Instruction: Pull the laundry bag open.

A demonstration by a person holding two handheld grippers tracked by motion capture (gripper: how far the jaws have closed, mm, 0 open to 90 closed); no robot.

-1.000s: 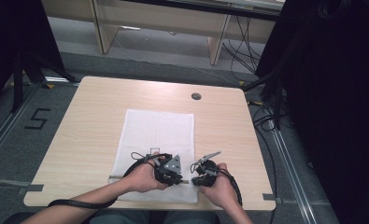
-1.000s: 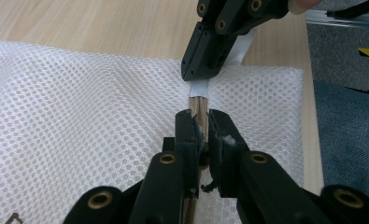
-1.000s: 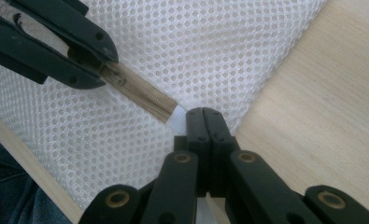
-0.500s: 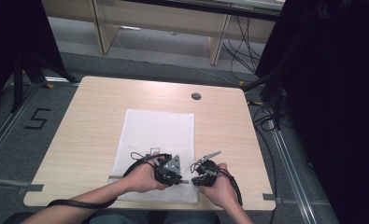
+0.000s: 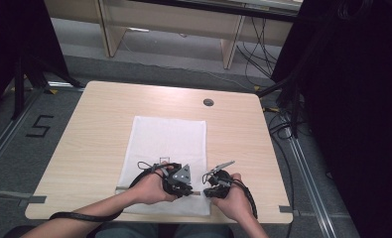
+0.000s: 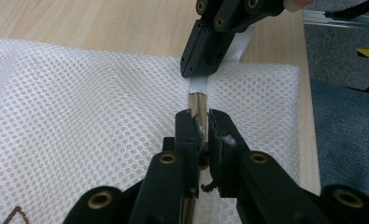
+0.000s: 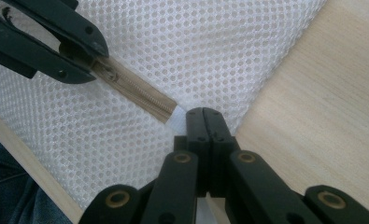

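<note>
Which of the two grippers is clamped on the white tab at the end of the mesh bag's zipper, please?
The right gripper: it pinches the white tab at the zipper's end. The left gripper grips farther along the brown zipper instead.

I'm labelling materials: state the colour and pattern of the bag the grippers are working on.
White mesh bag with a regular pattern of small round holes and a tan zipper; clearest in the left gripper view.
</note>
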